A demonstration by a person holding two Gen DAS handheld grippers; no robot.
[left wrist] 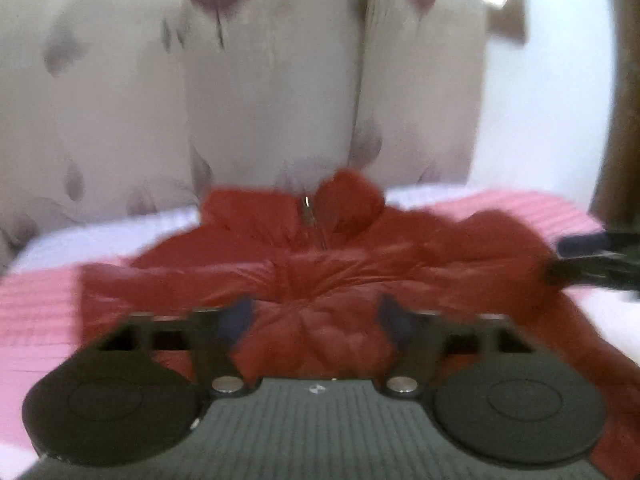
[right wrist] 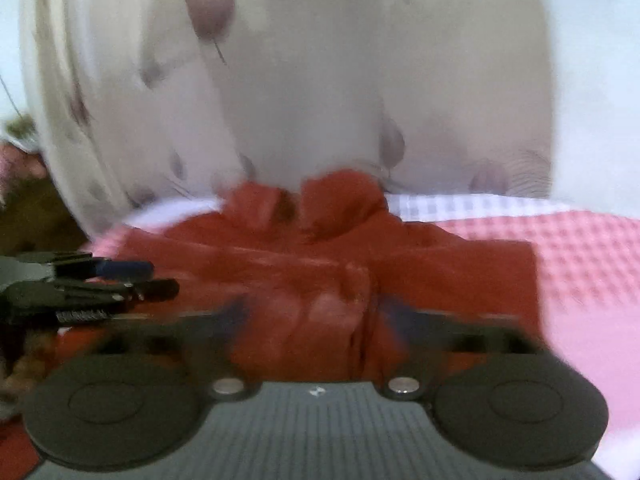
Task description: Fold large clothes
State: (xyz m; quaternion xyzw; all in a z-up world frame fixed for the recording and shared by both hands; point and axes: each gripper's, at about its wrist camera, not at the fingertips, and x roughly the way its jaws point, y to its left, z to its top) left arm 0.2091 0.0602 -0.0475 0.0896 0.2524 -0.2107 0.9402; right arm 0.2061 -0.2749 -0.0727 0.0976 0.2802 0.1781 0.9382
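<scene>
A red puffy jacket [left wrist: 328, 264] lies bunched on the bed, its collar and zipper toward the curtain. My left gripper [left wrist: 316, 316] hovers over its near part, jaws wide apart with only loose fabric showing below them, so it is open. In the right wrist view the same jacket [right wrist: 440, 268] lies folded over itself, and my right gripper [right wrist: 316, 312] stands open above it, gripping nothing. Each gripper shows in the other's view: the right gripper [left wrist: 564, 258] at the jacket's right edge, the left gripper [right wrist: 160, 278] at its left edge. Both views are blurred.
The bed has a pink checked cover [right wrist: 592, 264] with a white checked strip [right wrist: 440, 204] at the far side. A pale curtain with a leaf pattern [left wrist: 260, 100] hangs right behind it. Dark wood [left wrist: 624, 120] stands at the right.
</scene>
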